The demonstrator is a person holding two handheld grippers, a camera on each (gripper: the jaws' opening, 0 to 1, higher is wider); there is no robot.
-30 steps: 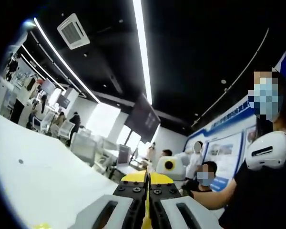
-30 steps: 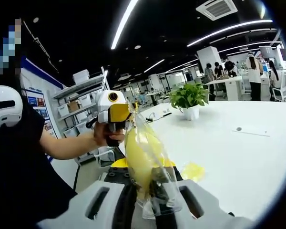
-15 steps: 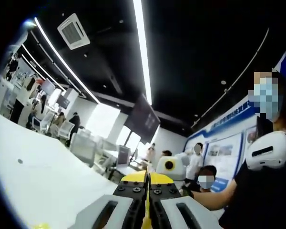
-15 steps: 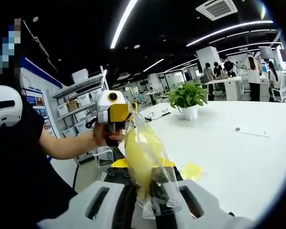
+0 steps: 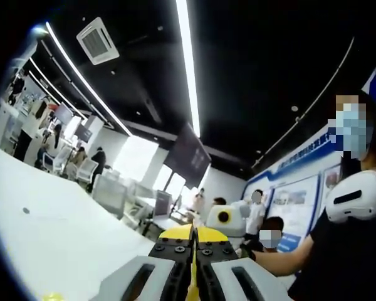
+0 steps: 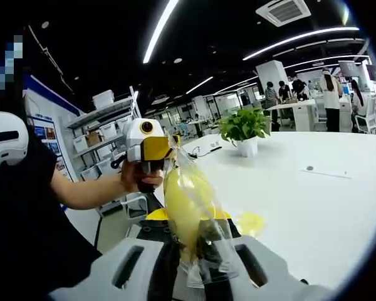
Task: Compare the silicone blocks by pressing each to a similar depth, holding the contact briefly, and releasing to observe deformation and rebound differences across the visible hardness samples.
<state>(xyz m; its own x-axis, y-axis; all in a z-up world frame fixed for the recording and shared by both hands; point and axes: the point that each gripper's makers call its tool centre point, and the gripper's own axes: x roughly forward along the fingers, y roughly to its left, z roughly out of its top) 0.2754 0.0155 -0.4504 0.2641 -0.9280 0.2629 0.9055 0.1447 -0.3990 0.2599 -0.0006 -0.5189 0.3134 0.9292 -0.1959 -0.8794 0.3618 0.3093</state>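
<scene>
claws unchanged — right claw (image 6: pixel 197 263) still clamps the yellow block's bag (image 6: pixel 191 213), left claw (image 5: pixel 192 266) still closed.

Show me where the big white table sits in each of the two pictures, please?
Left gripper view: the white table fills the lower left, sloping down to the left.
Right gripper view: it spreads over the right half, behind and right of the clear bag.
Shared landmark: the person in a black top, at the right edge of the left view and the left edge of the right view.
</scene>
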